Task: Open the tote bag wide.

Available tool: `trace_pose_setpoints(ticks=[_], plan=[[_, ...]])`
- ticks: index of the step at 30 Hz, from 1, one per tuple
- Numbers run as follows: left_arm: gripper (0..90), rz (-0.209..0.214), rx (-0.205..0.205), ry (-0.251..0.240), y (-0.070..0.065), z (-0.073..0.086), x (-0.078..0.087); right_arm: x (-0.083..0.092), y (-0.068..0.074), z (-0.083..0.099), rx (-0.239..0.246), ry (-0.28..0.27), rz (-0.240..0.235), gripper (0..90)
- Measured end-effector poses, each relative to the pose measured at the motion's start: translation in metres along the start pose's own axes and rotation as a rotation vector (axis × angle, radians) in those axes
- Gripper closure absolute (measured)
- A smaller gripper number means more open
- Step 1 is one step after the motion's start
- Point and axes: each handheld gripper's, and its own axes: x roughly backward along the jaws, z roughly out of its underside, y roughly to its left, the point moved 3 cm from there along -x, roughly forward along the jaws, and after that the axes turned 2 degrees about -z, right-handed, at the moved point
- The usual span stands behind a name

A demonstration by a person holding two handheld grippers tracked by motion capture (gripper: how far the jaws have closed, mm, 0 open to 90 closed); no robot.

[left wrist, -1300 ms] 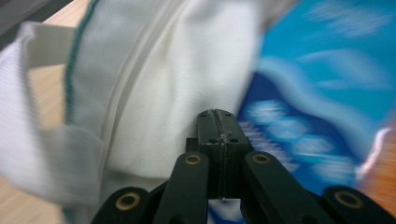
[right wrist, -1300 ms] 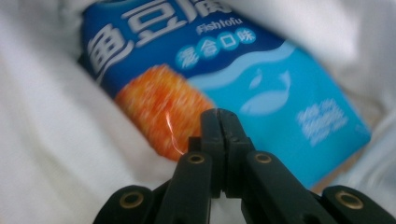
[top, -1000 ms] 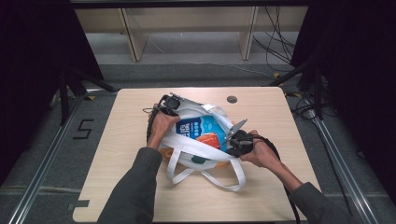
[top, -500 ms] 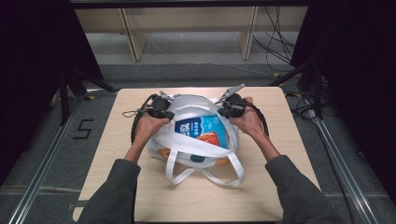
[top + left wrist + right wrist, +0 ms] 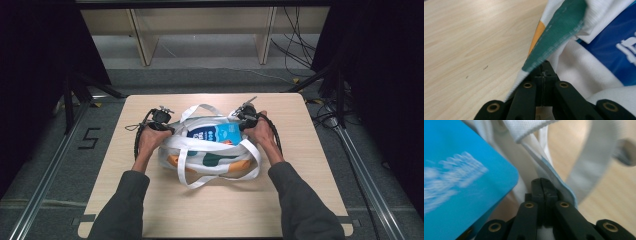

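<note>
A white tote bag (image 5: 215,161) with green and orange patches lies in the middle of the table (image 5: 310,165), and a blue packet (image 5: 216,134) shows in its mouth. My left gripper (image 5: 170,129) is at the bag's left end, shut on its rim. In the left gripper view the jaws (image 5: 545,67) meet on a green-edged fold of the bag (image 5: 559,30) beside the blue packet (image 5: 614,50). My right gripper (image 5: 241,124) is at the bag's far right corner. Its jaws (image 5: 542,181) are shut on the white rim (image 5: 554,175) next to the blue packet (image 5: 461,177).
Two white handle loops lie loose, one (image 5: 200,107) on the far side and one (image 5: 220,176) on the near side of the bag. Bare wood surrounds the bag. Black cables trail from both grippers across the tabletop. Wooden shelf legs (image 5: 142,40) stand beyond the table.
The right hand swung from the bag's near right side to its far right corner. The left hand slid outward to the left. The bag's mouth is now stretched wider between them.
</note>
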Motion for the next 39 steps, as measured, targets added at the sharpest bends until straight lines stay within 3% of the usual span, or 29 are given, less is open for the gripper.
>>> trace_pose_setpoints(ticks=[3,4,5,6,7,8,9,10,11,12,14,15,16,17,18,20,21,22,23,25,26,28,29,32,33,36,37,38,39], plan=[[86.9,0.029,-0.009,-0.032,-0.007,-0.001,0.011,0.033,0.002,-0.005,0.028,-0.084,-0.015,89.8],[86.9,0.039,-0.014,-0.057,-0.011,-0.002,0.018,0.033,0.002,-0.005,0.028,-0.084,-0.015,89.8],[86.5,0.094,-0.026,-0.099,-0.026,-0.004,0.029,0.051,0.011,-0.006,0.007,-0.124,-0.051,89.3],[86.2,0.094,-0.026,-0.099,-0.026,-0.004,0.029,0.058,0.017,-0.005,0.033,-0.151,-0.071,89.3],[85.9,0.146,-0.058,-0.112,-0.042,-0.005,0.036,0.065,0.026,-0.003,0.041,-0.152,-0.098,89.3],[85.3,0.175,-0.091,-0.104,-0.049,-0.005,0.035,0.069,0.036,0.000,0.081,-0.165,-0.166,89.3],[85.1,0.218,-0.094,-0.086,-0.056,-0.004,0.035,0.071,0.043,0.003,0.117,-0.160,-0.187,89.4],[85.3,0.218,-0.094,-0.086,-0.056,-0.004,0.035,0.071,0.043,0.003,0.117,-0.160,-0.187,89.4],[86.1,0.252,-0.124,-0.066,-0.068,0.002,0.035,0.075,0.059,0.014,0.158,-0.085,-0.187,89.9],[86.7,0.252,-0.161,-0.051,-0.071,0.007,0.036,0.075,0.065,0.020,0.196,-0.083,-0.195,90.0],[87.5,0.290,-0.172,-0.007,-0.075,0.026,0.038,0.076,0.072,0.038,0.268,-0.020,-0.217,90.0],[88.3,0.317,-0.200,0.017,-0.073,0.036,0.040,0.074,0.073,0.049,0.260,0.023,-0.191,90.0],[89.0,0.317,-0.200,0.017,-0.073,0.036,0.040,0.074,0.073,0.049,0.260,0.023,-0.191,90.0],[89.1,0.306,-0.175,0.011,-0.073,0.050,0.043,0.073,0.067,0.062,0.215,0.026,-0.209,90.0],[89.2,0.308,-0.184,0.006,-0.073,0.054,0.045,0.071,0.066,0.064,0.213,0.020,-0.209,90.0],[89.2,0.311,-0.189,0.020,-0.077,0.058,0.048,0.072,0.067,0.063,0.230,0.031,-0.203,90.0],[89.2,0.305,-0.242,0.046,-0.080,0.063,0.050,0.073,0.073,0.057,0.280,0.057,-0.157,90.0],[89.2,0.305,-0.242,0.046,-0.080,0.063,0.050,0.073,0.073,0.057,0.280,0.057,-0.157,90.0],[89.2,0.304,-0.232,0.047,-0.080,0.065,0.050,0.080,0.080,0.047,0.296,0.026,-0.117,90.0],[89.0,0.321,-0.215,0.044,-0.076,0.059,0.053,0.088,0.086,0.036,0.290,-0.044,-0.106,90.0],[87.2,0.327,-0.191,0.002,-0.075,0.053,0.054,0.091,0.089,0.031,0.288,-0.067,-0.117,90.0],[86.1,0.324,-0.177,-0.024,-0.074,0.045,0.057,0.092,0.091,0.027,0.293,-0.077,-0.121,90.0],[86.9,0.291,-0.176,-0.067,-0.069,0.027,0.059,0.088,0.093,0.024,0.291,-0.080,-0.130,90.0],[87.3,0.260,-0.164,-0.074,-0.065,0.010,0.053,0.081,0.095,0.021,0.298,-0.087,-0.162,90.0],[88.3,0.239,-0.136,-0.062,-0.063,-0.003,0.042,0.072,0.101,0.019,0.301,-0.090,-0.205,90.0],[89.3,0.222,-0.136,-0.028,-0.062,-0.009,0.027,0.065,0.111,0.018,0.301,-0.073,-0.232,90.0],[89.4,0.185,-0.145,0.031,-0.060,-0.009,0.012,0.056,0.118,0.020,0.350,-0.036,-0.233,90.0],[89.5,0.185,-0.145,0.031,-0.060,-0.009,0.012,0.056,0.118,0.020,0.350,-0.036,-0.233,90.0],[89.6,0.155,-0.155,0.095,-0.052,-0.001,0.001,0.050,0.127,0.027,0.371,0.010,-0.270,90.0]])
